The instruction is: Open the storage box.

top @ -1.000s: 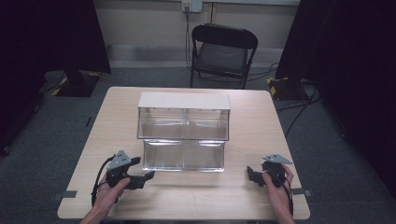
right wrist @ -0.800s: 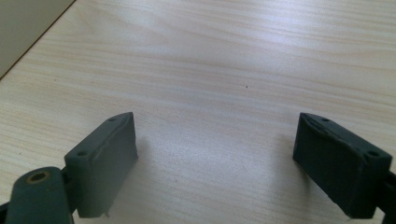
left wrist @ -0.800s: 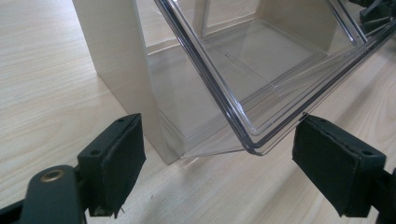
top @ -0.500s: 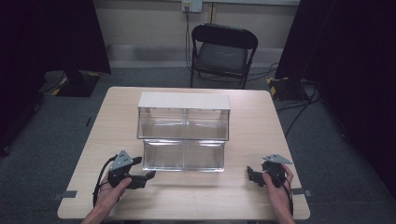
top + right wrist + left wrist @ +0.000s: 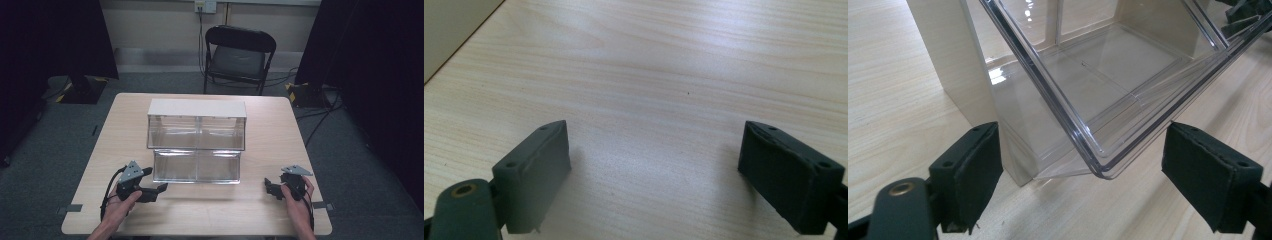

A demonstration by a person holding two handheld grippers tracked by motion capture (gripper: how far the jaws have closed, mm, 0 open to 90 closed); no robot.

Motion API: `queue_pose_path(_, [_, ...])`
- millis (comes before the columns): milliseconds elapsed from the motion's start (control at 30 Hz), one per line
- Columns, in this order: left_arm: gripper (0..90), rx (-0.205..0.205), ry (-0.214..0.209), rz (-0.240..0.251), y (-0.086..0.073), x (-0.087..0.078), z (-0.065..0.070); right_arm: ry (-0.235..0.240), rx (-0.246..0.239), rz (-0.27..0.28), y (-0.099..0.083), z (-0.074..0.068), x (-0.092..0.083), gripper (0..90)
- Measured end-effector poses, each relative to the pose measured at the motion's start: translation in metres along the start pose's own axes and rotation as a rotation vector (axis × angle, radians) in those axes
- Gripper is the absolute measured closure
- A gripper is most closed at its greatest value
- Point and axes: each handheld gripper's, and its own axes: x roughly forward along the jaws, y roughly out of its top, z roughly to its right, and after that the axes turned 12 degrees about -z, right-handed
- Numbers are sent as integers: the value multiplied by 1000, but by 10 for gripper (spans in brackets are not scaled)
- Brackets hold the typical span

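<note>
Two grippers rest low at the near edge of the table (image 5: pixel 280 120), each in one of the person's hands. The left gripper (image 5: pixel 161 188) lies just beside the front left corner of the clear two-tier bin organiser (image 5: pixel 196 142), its jaws pointing toward that corner. In the left gripper view the jaws stand wide apart with nothing between the pads (image 5: pixel 973 175), and the rounded lip of the lower bin (image 5: pixel 1098 167) hangs just ahead of them, tilted forward out of its pale frame. The right gripper (image 5: pixel 267 186) sits well apart from the organiser, off its right front corner; its jaws are likewise spread wide and empty over bare wood in the right gripper view.

Judging by this, the work is at its approach: the left hand is lined up on the lower left bin, but no contact is made yet. The next move likely calls for easing the left jaws forward around the clear lip, then closing on it squarely, since the smooth plastic edge could slip from a skewed grip.

Farther back, the upper tier sits under a white top (image 5: pixel 196 107), and a black folding chair (image 5: pixel 239 55) stands beyond the table.
</note>
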Motion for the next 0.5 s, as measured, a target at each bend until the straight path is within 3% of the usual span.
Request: queue_pose_path(500, [153, -17, -20, 16, 0, -1, -1, 0, 0, 0, 0, 0, 0, 124])
